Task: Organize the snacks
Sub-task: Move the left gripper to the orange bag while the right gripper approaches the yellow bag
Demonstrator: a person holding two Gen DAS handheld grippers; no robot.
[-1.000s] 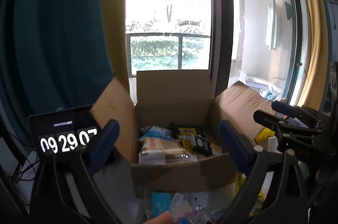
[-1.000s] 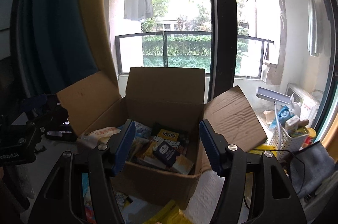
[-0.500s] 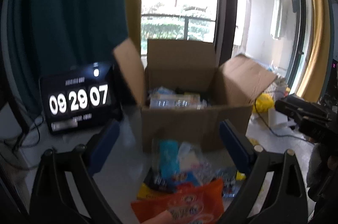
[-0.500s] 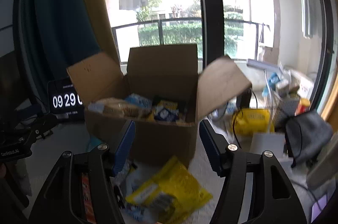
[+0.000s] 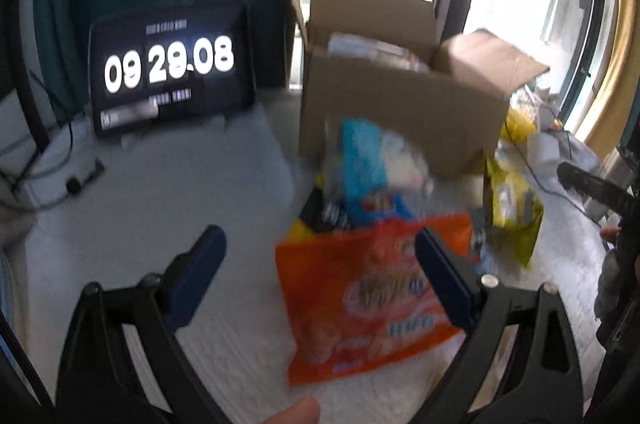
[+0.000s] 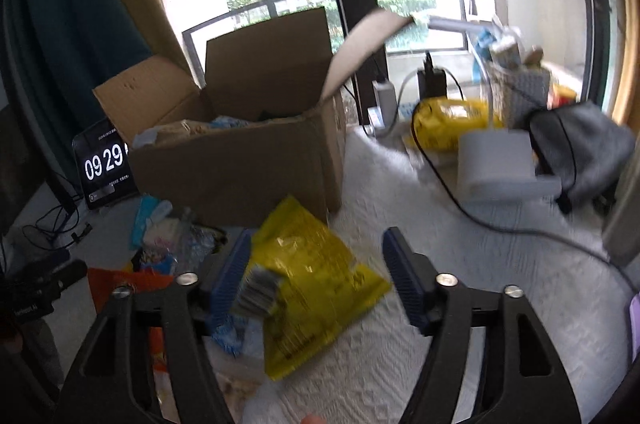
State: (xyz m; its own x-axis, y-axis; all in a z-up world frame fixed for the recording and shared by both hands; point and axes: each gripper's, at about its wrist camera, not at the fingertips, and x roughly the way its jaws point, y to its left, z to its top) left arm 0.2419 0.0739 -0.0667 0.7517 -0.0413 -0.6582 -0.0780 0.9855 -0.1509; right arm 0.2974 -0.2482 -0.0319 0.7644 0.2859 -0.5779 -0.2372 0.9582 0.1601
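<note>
An open cardboard box holding several snacks stands on the white cloth; it also shows in the right wrist view. In front of it lies a pile of loose snacks: an orange bag, a light blue pack, a yellow bag. My left gripper is open and empty above the orange bag. My right gripper is open and empty above the yellow bag. The orange bag shows at the right wrist view's left edge.
A black tablet clock stands left of the box. Right of the box are a white lamp base, a cable, a yellow packet, a dark bag and a basket. White cloth covers the table.
Both grippers have tilted down and pulled back from the box's inside to the loose snacks in front of it. Both stay open and empty.
</note>
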